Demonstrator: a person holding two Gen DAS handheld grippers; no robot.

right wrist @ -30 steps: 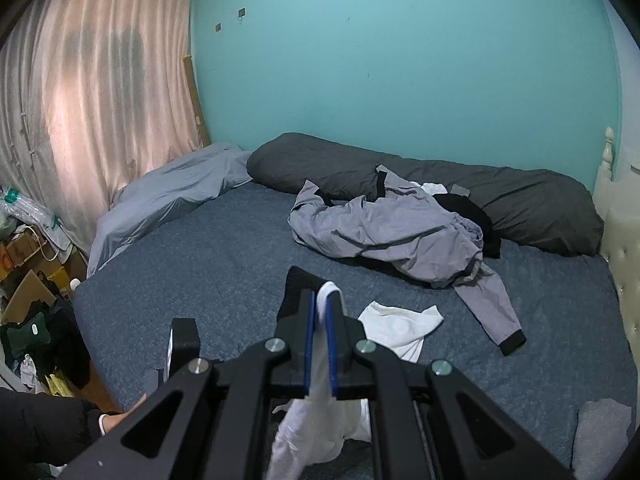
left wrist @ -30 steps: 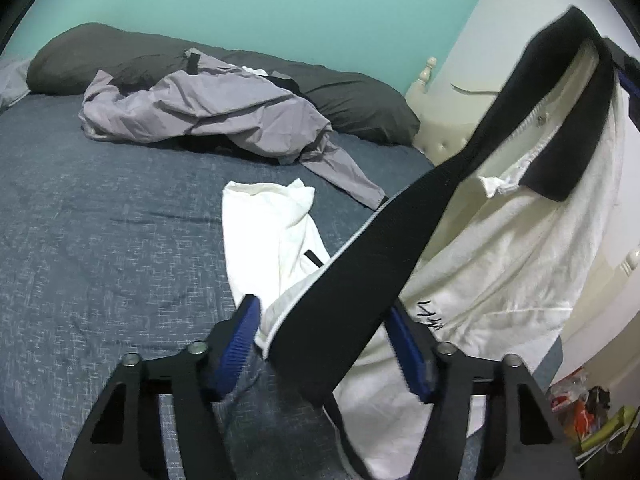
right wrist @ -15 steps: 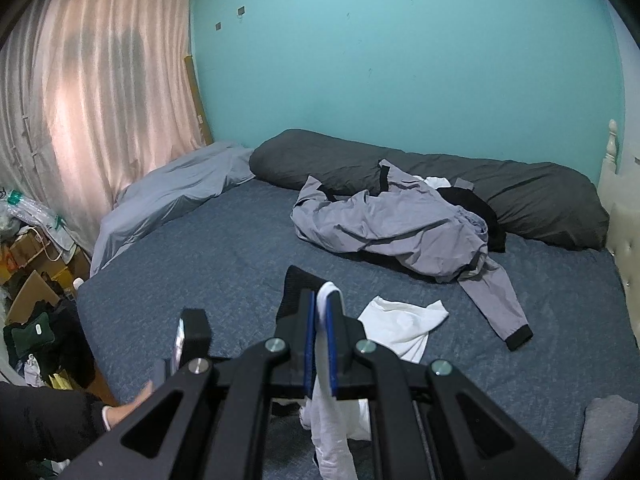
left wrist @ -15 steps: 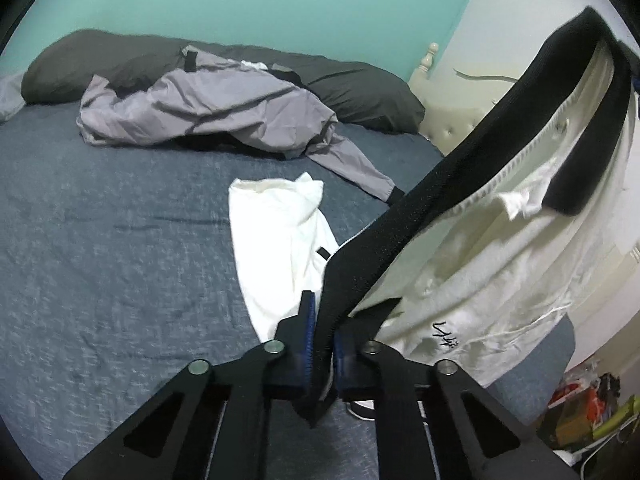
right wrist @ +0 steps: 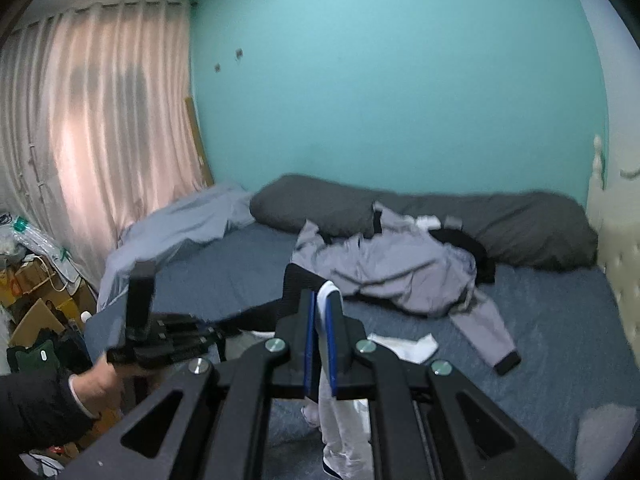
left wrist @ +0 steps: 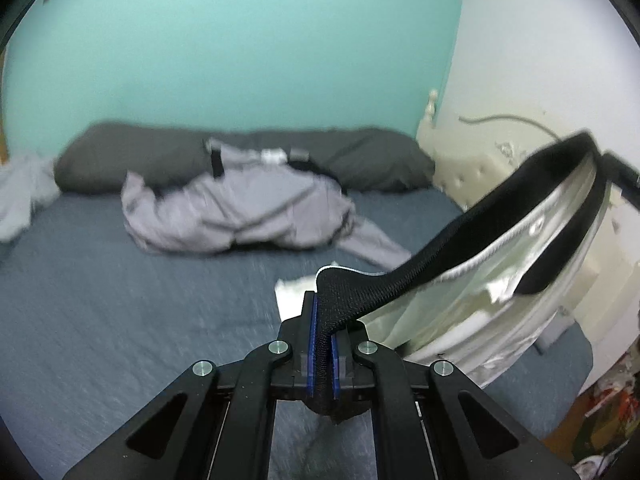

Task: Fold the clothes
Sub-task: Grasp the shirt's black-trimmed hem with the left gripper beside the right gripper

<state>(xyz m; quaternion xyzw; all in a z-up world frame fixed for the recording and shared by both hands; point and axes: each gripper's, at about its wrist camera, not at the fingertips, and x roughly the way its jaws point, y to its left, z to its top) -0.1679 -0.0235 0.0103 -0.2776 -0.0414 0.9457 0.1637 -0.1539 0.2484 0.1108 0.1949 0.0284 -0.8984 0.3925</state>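
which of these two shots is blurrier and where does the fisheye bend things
Left wrist view: blurrier, the grey jacket and bed smear while the left gripper stays sharp. Right wrist view: the person's hand smears; the curtain bows near the edge.

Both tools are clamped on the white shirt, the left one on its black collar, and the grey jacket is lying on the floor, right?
Not the floor: the grey jacket lies on the bed, as the right wrist view shows. The rest holds.
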